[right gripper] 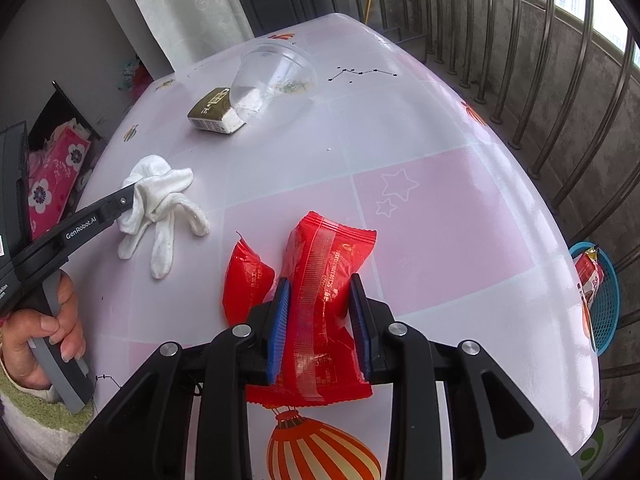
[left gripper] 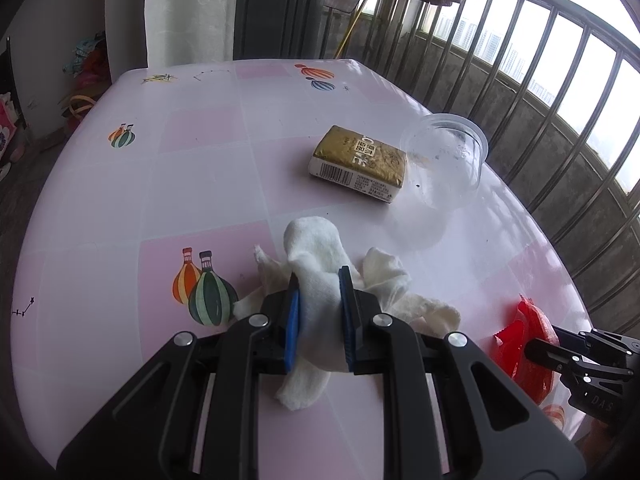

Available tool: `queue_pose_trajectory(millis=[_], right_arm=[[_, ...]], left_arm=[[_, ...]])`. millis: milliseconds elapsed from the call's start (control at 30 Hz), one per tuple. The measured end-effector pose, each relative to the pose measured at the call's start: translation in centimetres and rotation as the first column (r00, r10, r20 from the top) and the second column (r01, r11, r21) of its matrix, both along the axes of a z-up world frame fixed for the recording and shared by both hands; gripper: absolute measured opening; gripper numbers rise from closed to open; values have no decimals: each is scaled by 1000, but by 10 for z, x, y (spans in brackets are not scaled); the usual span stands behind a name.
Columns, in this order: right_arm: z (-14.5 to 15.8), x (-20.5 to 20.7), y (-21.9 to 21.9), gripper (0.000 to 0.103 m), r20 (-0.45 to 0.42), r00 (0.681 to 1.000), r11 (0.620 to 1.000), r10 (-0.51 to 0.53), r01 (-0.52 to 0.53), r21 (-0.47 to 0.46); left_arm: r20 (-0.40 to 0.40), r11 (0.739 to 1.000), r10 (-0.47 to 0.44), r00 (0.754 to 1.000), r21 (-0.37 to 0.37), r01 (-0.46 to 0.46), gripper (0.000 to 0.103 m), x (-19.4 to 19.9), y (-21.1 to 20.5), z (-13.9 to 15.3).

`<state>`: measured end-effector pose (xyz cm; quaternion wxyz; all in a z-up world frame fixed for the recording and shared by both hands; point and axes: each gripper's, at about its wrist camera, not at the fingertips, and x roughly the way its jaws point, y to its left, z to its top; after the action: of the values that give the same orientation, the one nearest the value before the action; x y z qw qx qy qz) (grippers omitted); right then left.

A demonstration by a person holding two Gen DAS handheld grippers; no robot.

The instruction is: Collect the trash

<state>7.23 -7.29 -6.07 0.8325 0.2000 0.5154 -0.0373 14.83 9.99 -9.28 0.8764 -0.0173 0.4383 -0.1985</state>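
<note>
Left gripper is clamped on a soft, crumpled white tissue while the right gripper pinches a glossy, crinkly red wrapper, both low over the bench, whose slick pink-and-white checked cover has balloon prints. Farther back lie a clear plastic cup on its side and, just beside it, a gold boxy packet. Metal railings run behind, and a blue basket past the bench edge is half cut off.

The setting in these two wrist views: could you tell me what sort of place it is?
Probably a home balcony: a metal railing with high-rises beyond, a table in a balloon-print cover, and a curtain by the doorway.
</note>
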Motion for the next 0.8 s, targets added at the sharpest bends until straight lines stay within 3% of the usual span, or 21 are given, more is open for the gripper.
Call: queue_pose_trajectory(millis=[433,800], right_arm=[[-1,-3,-4,29,9,1000,1000,-9,9,21],[-5,-9,-13,29,44,998,994,-44,40,98]], left_arm=[[-8,1000,-26,1000,18,26,16,-9,-5,-1],[-74,997,-69,995,12,71,18,-66,-6,-4]])
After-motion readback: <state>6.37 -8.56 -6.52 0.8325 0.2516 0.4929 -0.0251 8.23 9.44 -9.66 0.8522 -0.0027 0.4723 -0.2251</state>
